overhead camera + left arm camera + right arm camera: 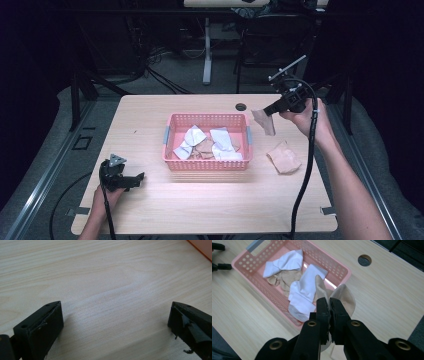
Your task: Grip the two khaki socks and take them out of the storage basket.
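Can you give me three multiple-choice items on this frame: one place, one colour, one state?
1. Where does the loose beige sock lie?
A. in the basket
B. on the table right of the basket
C. under the left gripper

2. What colour is the basket?
A. pink
B. blue
C. green

3. How is the right gripper?
A. open, holding nothing
B. shut on a white sock
C. shut on a beige sock

Key: 1 B, it lies on the wood beside the basket's right wall. 2 A, its perforated walls are pink. 3 C, its jaws pinch the held beige sock in the air.
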Demonstrator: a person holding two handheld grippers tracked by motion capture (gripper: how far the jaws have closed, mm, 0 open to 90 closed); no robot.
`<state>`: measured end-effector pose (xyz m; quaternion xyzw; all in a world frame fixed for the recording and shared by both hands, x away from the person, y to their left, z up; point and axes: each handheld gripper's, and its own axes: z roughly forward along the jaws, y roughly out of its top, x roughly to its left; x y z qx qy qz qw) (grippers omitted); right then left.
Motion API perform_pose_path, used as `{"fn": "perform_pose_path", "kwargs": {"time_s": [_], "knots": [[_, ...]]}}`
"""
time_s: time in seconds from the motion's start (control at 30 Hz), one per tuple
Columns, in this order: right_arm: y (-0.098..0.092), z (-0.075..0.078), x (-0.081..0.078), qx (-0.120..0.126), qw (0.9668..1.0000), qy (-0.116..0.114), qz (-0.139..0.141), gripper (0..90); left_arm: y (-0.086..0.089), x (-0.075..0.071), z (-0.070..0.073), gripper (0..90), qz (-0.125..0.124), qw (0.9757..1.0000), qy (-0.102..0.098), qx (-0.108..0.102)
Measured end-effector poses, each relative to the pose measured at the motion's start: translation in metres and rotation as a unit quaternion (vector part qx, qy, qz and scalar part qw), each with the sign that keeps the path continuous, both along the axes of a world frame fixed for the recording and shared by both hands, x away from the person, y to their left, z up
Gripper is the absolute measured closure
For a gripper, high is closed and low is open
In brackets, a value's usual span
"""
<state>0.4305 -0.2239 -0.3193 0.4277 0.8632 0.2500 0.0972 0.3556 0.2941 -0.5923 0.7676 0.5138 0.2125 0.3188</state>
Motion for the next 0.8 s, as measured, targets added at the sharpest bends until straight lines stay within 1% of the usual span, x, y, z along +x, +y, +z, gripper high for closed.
{"fn": "perform_pose_path", "kwargs": {"time_s": [0.1,0.17,0.27,0.3,0.33,0.43,0.63,0.8], "knots": [[-0.010,-0.002,-0.001,0.000,1.0000,0.002,-0.009,86.2,0.000,0.000,0.000,0.0,0.000,1.0000,0.000,0.000],[-0.015,-0.005,-0.001,0.004,0.9998,0.002,-0.017,86.3,0.000,0.000,0.000,0.0,0.000,1.0000,0.000,0.000],[-0.023,-0.010,0.000,0.000,0.9997,0.008,-0.023,86.3,0.000,0.000,0.000,0.0,0.000,1.0000,0.000,0.000],[-0.025,-0.013,0.001,0.004,0.9995,0.008,-0.029,86.3,0.000,0.000,0.000,0.0,0.000,1.0000,0.000,0.000],[-0.028,-0.015,0.002,-0.007,0.9995,0.009,-0.031,86.3,0.000,0.000,0.000,0.0,0.000,1.0000,0.000,0.000],[-0.036,-0.022,0.004,-0.010,0.9989,0.017,-0.043,86.3,0.000,0.000,0.000,0.0,0.000,1.0000,0.000,0.000],[-0.047,-0.039,0.011,-0.006,0.9976,0.032,-0.060,86.3,0.000,0.000,0.000,0.0,0.000,1.0000,0.000,0.000],[-0.051,-0.055,0.017,-0.015,0.9964,0.048,-0.067,86.3,0.000,0.000,0.000,0.0,0.000,1.0000,0.000,0.000]]}}
